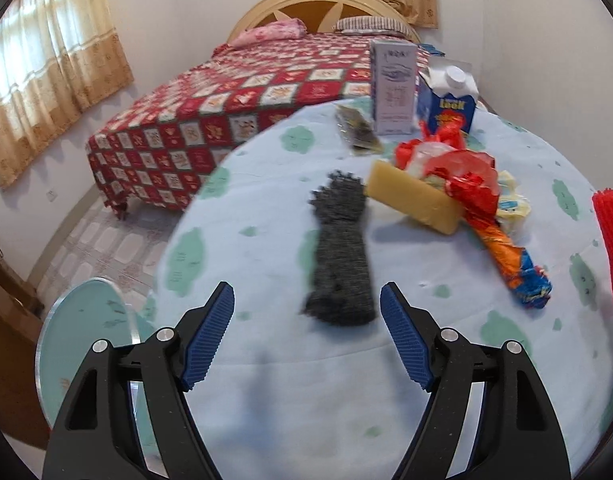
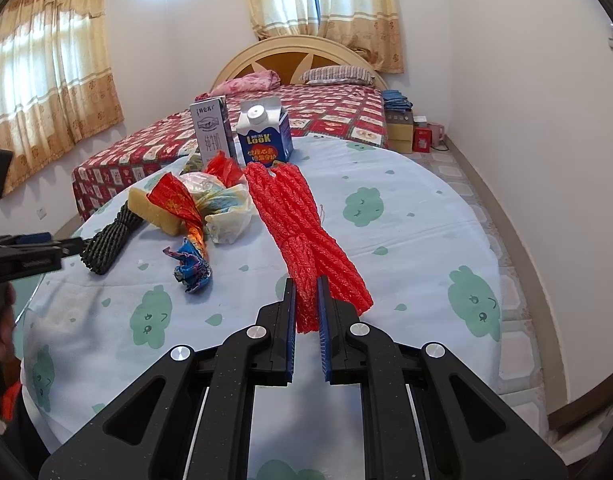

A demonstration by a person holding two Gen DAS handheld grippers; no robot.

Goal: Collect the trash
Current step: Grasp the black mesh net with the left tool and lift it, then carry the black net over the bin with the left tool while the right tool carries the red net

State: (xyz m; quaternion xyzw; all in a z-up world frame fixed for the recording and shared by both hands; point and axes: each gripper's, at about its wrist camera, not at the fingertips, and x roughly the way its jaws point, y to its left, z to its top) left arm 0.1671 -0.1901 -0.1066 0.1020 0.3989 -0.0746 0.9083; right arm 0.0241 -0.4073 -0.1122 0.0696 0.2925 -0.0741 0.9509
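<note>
Right gripper [image 2: 307,300]: fingers nearly together, clamped on the near end of a red foam net bundle [image 2: 302,220] whose far end lies on the tabletop [image 2: 406,240]. Left gripper [image 1: 306,312]: fingers wide, nothing between them, aimed at a dark knitted glove [image 1: 340,252] lying flat just ahead; no contact yet.

Progress, judged: early. One piece gripped, none visibly binned; no trash bag or bin in either view.

Left to collect: glove, yellow sponge block [image 1: 414,200], crumpled red plastic bag [image 1: 462,168], twisted orange-blue wrapper [image 1: 514,256], pale plastic bag [image 2: 226,216], a small dark packet [image 1: 356,128], tall milk carton [image 1: 394,88], blue LOOK carton [image 1: 450,100].

Surroundings: bed [image 1: 210,120] with red patterned cover beyond the tabletop, curtained windows.

Obstacles: sponge sits close beside the glove's far end; the heap of bags overlaps. Glove's near end looks clear for a pinch.
</note>
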